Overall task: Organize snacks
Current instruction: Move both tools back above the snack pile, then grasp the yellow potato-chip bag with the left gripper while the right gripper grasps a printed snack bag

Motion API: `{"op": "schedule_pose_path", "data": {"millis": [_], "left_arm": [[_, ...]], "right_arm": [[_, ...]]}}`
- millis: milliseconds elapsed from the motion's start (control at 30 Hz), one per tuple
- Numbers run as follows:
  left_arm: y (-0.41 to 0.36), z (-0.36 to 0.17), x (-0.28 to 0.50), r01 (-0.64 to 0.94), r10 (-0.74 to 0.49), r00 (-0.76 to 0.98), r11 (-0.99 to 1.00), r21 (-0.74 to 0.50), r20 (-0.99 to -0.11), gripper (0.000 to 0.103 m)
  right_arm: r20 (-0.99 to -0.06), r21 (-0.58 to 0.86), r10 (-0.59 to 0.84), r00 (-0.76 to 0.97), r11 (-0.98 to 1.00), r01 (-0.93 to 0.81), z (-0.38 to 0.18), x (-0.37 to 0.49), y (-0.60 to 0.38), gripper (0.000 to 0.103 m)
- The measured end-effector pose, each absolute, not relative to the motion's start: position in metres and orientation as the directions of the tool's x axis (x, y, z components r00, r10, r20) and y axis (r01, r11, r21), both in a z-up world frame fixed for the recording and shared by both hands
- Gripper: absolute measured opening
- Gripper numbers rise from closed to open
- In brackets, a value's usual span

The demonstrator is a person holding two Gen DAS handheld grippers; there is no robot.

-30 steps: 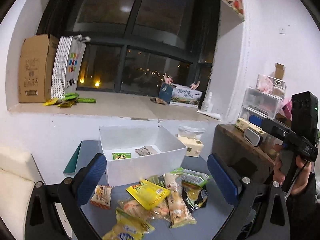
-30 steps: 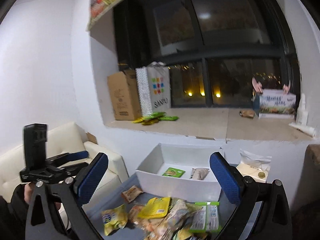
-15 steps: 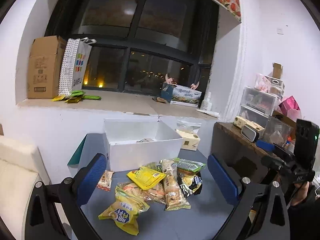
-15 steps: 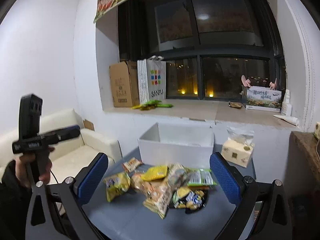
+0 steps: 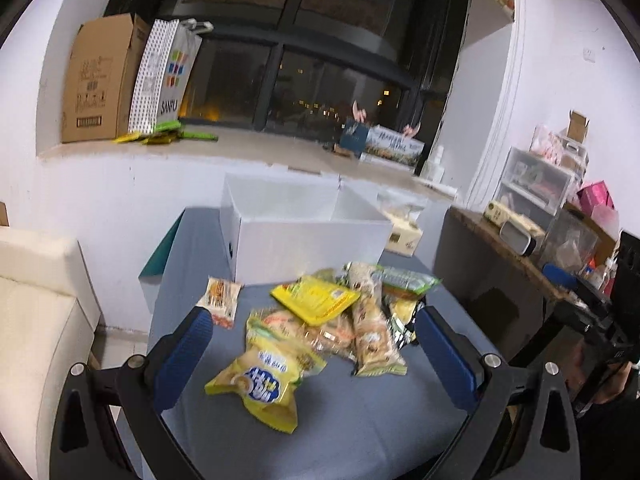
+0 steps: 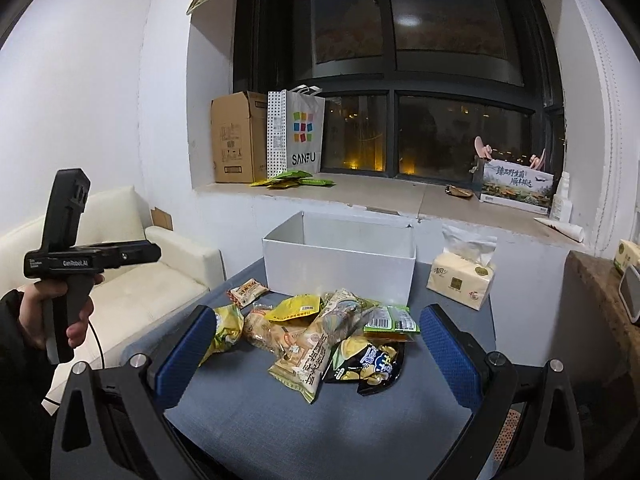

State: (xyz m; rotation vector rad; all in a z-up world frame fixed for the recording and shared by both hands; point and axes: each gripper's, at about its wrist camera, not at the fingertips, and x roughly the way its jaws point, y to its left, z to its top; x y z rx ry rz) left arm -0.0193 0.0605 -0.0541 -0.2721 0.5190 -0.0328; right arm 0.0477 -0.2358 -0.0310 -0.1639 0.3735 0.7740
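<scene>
On the grey, fabric-textured desk (image 6: 280, 420) a loose heap of crinkled foil and plastic snack packets (image 6: 316, 332) lay just in front of a white rectangular cardboard box (image 6: 340, 264), open at the top, with its contents hidden behind the near wall. At 12 o'clock of the heap sat a flat yellow pouch (image 5: 316, 298); at 5 o'clock in the right wrist view, a glossy black chip bag (image 6: 370, 362); at 9 o'clock, a puffy yellow bag (image 6: 226, 326). A small orange-printed packet (image 5: 220, 300) lay apart at 10 o'clock, near the box corner. A soft plastic-wrapped tissue pack (image 6: 460, 276) stood at 3 o'clock of the box.

Left gripper (image 5: 316, 364): blue ribbed pads wide apart, nothing between them, held above the near edge of the heap. Right gripper (image 6: 316, 356): pads likewise spread, empty, framing the heap. A hand (image 6: 48, 312) gripped the black matte handle of the left unit.

On the stone windowsill (image 6: 360, 196): a brown corrugated carton (image 6: 236, 136) and a white paper bag (image 6: 298, 132).
</scene>
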Motion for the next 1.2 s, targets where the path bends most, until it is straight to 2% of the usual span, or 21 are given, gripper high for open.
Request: {"op": "schedule_pose_path", "data": {"millis": [633, 933, 967, 1000, 1100, 1200], "left_arm": [[0.052, -0.106, 0.011, 0.038, -0.135, 0.754, 0.986, -0.163, -0.643, 0.103], [0.053, -0.162, 0.063, 0.132, -0.103, 0.605, 0.991, -0.029, -0.79, 0.103], [0.053, -0.17, 0.068, 0.145, -0.107, 0.585, 0.989, -0.026, -0.804, 0.098], [0.052, -0.175, 0.072, 0.153, -0.111, 0.571, 0.988, -0.028, -0.813, 0.084], [0.056, -0.183, 0.076, 0.125, -0.099, 0.559, 0.992, -0.034, -0.823, 0.06], [0.058, -0.168, 0.058, 0.104, -0.117, 0.633, 0.992, -0.066, -0.765, 0.057]], "right_arm": [[-0.409, -0.029, 0.647, 0.644, 0.696, -0.717, -0.041, 0.043, -0.225, 0.103], [-0.423, -0.024, 0.646, 0.635, 0.693, -0.721, -0.047, 0.046, -0.223, 0.103], [-0.427, -0.024, 0.644, 0.635, 0.694, -0.719, -0.048, 0.047, -0.222, 0.103], [-0.429, -0.023, 0.642, 0.635, 0.695, -0.718, -0.049, 0.047, -0.222, 0.103], [-0.442, -0.013, 0.638, 0.631, 0.698, -0.716, -0.053, 0.051, -0.222, 0.103], [-0.455, -0.003, 0.631, 0.628, 0.704, -0.71, -0.058, 0.054, -0.221, 0.103]]}}
